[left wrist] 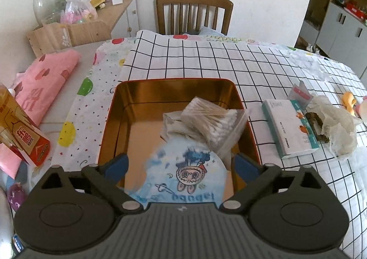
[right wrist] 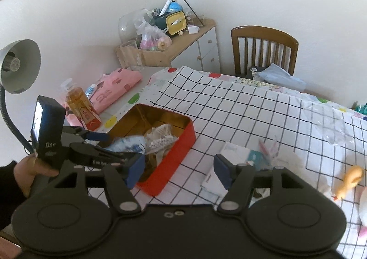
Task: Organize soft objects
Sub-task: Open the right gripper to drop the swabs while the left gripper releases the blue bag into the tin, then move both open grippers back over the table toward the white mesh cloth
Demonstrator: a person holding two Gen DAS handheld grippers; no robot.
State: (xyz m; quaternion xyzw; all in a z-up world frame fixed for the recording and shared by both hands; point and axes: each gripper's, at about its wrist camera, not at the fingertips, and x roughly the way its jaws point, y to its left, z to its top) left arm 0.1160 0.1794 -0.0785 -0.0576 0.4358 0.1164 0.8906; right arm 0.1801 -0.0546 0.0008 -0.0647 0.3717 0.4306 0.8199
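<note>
Left gripper over the near end of the red tin, jaws spread wide, nothing pinched — the blue pouch lies loose between the pads, cartoon face up, "labubu" printed upside down along its near edge. Behind it in the tin, crumpled white wrappers and a clear bag of cotton swabs. Right of the tin on the checked cloth, a tissue pack with small lettering too fine to read, then a wad of white netting.

Right gripper above the cloth between tin and tissue pack, jaws partly open and empty. Only from the right wrist: a hand on the left gripper's handle, "DAS" on the block mounted above it, and a grey desk lamp. Only from the left wrist: Chinese characters on the orange carton at left — unreadable from the other side.

Farther back, a wooden chair.
</note>
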